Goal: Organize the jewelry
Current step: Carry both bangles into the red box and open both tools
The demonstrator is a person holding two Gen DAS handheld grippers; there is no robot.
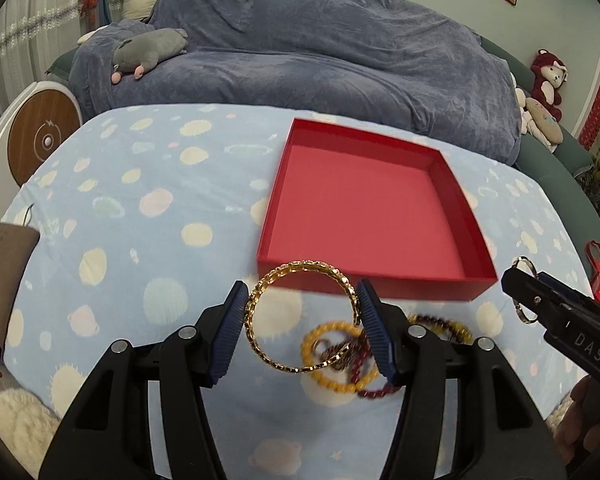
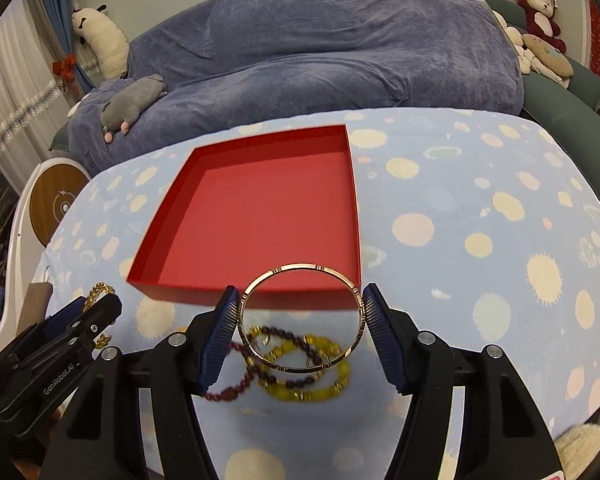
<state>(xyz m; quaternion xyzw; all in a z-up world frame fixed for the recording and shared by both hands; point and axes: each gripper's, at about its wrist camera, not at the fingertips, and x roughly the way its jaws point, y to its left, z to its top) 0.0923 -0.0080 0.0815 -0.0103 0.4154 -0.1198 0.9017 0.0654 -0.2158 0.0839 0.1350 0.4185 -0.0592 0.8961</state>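
Observation:
An empty red box (image 1: 364, 208) sits on the spotted blue tablecloth; it also shows in the right wrist view (image 2: 260, 216). My left gripper (image 1: 302, 300) is shut on a gold chain bangle (image 1: 268, 280), held above the table just in front of the box. My right gripper (image 2: 300, 304) is shut on a thin gold ring bangle (image 2: 300, 268), also held near the box's front edge. Below them lie a yellow bead bracelet (image 1: 332, 384) and a dark red bead bracelet (image 1: 380, 392); both show in the right wrist view too (image 2: 320, 392) (image 2: 228, 394).
A sofa under a blue-grey blanket (image 1: 300, 48) stands behind the table, with a grey plush toy (image 1: 148, 52) on it. A round white and wood device (image 1: 40, 140) is at the left. A brown pouch (image 1: 4, 272) lies at the table's left edge.

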